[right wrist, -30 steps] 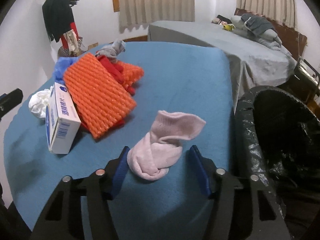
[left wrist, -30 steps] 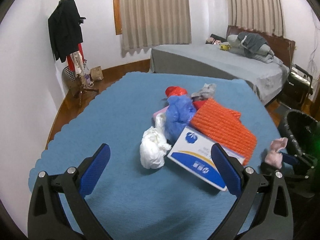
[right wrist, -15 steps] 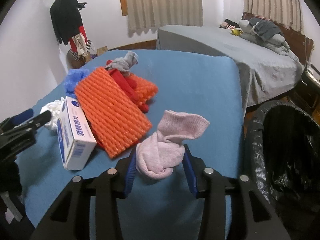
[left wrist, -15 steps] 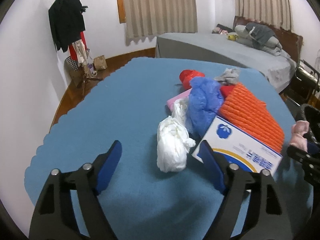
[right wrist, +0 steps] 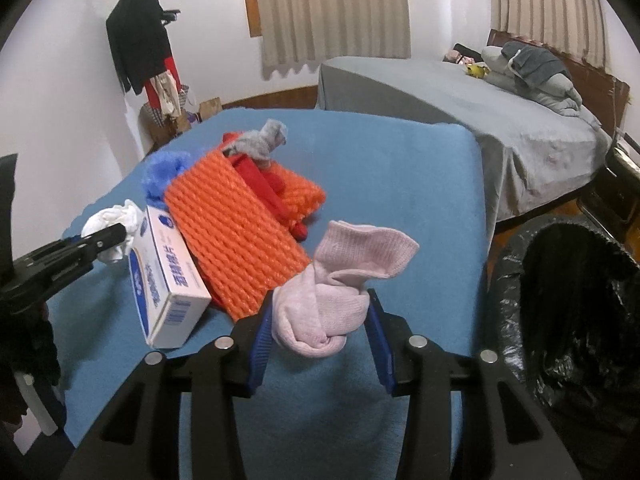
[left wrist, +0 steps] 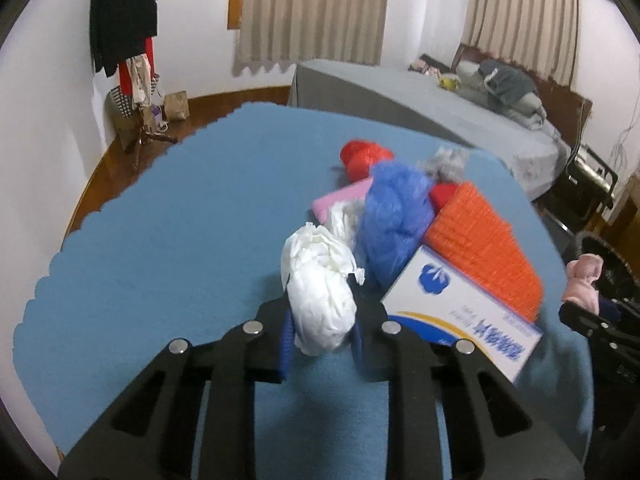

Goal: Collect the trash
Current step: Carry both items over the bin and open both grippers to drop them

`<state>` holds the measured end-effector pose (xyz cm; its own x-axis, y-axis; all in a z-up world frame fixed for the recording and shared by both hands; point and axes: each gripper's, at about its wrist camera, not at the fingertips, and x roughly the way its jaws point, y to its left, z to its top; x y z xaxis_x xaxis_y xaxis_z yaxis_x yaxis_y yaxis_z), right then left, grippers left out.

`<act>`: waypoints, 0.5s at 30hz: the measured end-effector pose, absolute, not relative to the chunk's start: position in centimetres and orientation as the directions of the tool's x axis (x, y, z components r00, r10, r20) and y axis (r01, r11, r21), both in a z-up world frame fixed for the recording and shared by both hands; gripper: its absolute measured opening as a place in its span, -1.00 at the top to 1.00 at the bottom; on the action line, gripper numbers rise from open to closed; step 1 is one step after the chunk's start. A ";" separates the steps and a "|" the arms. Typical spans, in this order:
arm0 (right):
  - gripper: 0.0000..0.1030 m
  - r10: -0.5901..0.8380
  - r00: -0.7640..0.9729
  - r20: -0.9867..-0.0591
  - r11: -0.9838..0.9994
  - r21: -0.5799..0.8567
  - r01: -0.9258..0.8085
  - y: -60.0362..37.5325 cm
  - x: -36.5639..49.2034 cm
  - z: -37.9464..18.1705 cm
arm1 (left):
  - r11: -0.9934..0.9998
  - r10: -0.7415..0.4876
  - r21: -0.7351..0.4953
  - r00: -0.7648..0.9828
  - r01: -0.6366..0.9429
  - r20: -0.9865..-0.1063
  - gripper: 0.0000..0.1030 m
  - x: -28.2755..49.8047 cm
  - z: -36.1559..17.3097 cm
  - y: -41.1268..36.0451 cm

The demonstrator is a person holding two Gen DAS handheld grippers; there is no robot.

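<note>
On the blue table (left wrist: pixel 168 240), I am closing my left gripper (left wrist: pixel 322 334) onto the white wad (left wrist: pixel 320 284) while my right gripper (right wrist: pixel 320 334) is gripping the pink sock (right wrist: pixel 332 292), which I judge needs carrying next to the black-lined bin (right wrist: pixel 560 280).

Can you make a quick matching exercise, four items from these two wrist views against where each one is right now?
Items:
1. white wad
2. pink sock
3. white box
4. black bin bag

Places:
A. lying on the blue cloth beside the orange mesh
B. clamped in the right gripper
C. off the table's right edge
D. clamped in the left gripper

Pairs: 1-D, 2-B, 3-A, 4-C
</note>
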<state>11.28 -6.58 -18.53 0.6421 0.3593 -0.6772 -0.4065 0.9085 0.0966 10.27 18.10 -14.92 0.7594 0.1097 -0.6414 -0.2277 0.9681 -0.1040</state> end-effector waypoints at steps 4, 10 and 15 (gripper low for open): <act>0.16 0.368 0.665 -0.650 0.911 0.109 -0.398 -7.6 11.0 -17.1 | 0.973 0.110 -0.098 0.790 -0.210 -0.603 0.58 9.6 -12.4 16.8; 0.16 0.329 0.714 -0.619 0.935 0.107 -0.339 -11.5 10.3 -15.5 | 0.989 0.024 -0.111 0.836 -0.101 -0.548 0.58 9.7 -9.0 12.6; 0.16 0.256 0.751 -0.609 0.963 0.092 -0.254 -15.7 10.3 -14.9 | 0.992 -0.099 -0.120 0.844 0.042 -0.528 0.58 10.9 -7.7 6.7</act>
<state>10.31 -15.74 -14.87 0.7505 0.2561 -0.6092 -0.2537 0.9629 0.0923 10.87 6.67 -7.72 0.8436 -0.0995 -0.5277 0.0420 0.9919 -0.1198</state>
